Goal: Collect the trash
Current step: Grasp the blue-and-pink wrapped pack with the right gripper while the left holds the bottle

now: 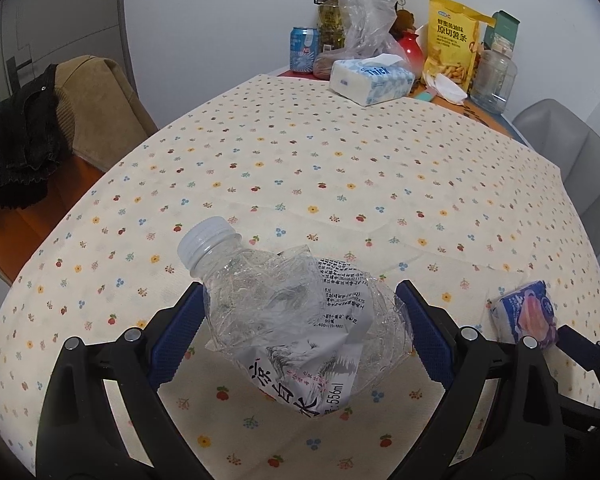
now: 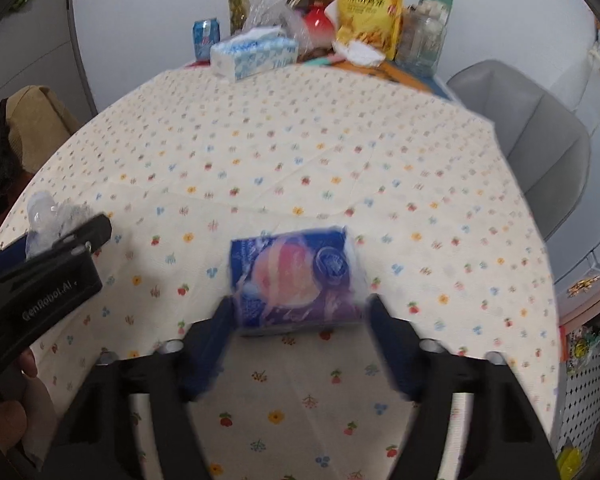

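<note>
While the left gripper [image 1: 300,332] pinches a crushed, crinkly clear plastic bottle [image 1: 288,312] at lower centre of its view, white ribbed cap up-left, the right gripper [image 2: 298,330] brackets a blue, glossy, squarish packet [image 2: 294,282] mid-frame on the flower-dotted tablecloth [image 2: 300,152]; blur hides whether those blue ridged pads [image 2: 214,344] press it.

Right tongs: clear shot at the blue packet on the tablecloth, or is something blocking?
Probably yes. The blue packet lies flat on the tablecloth, between the fingers of the right tongs, with nothing else beside it. The left tongs, around the crushed bottle, sit well to the side.
</note>
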A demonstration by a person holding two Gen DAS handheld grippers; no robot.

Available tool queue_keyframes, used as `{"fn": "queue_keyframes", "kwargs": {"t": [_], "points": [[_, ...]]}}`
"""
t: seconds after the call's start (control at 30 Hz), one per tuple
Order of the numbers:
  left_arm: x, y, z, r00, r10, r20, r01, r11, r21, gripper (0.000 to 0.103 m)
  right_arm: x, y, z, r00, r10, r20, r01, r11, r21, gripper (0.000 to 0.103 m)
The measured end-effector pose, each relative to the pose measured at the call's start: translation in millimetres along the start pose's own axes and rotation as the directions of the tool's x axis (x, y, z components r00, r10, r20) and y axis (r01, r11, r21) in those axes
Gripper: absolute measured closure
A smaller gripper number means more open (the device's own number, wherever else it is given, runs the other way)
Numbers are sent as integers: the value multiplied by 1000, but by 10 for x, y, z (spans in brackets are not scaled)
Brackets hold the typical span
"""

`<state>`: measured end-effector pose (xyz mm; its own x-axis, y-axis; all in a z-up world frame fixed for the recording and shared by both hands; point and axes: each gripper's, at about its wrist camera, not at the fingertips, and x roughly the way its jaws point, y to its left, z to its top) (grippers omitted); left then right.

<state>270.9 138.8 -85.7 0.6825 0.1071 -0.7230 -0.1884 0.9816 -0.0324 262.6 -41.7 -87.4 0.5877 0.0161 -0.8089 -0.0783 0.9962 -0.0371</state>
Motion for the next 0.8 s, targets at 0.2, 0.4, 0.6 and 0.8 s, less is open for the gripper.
{"fn": "queue_keyframes", "kwargs": {"t": [0.2,0.4,0.6,0.8], "points": [[-50,-124,-2,1000,-11,6,11,1000,17,9,-89,-97,2,1000,9,2,-9,1000,18,74],[-170,-305,7,999,-31,24,30,999,41,9,-227,-301,-33,1000,10,14,-11,999,46,83],[-316,-521,-28,998,-51,34,49,997,63,9,-399,-545,-116,1000,-2,27,0,997,81,97],[-481,-746,-72,997,-69,45,65,994,88,9,-590,-788,-195,999,-2,51,-4,993,114,97]]}}
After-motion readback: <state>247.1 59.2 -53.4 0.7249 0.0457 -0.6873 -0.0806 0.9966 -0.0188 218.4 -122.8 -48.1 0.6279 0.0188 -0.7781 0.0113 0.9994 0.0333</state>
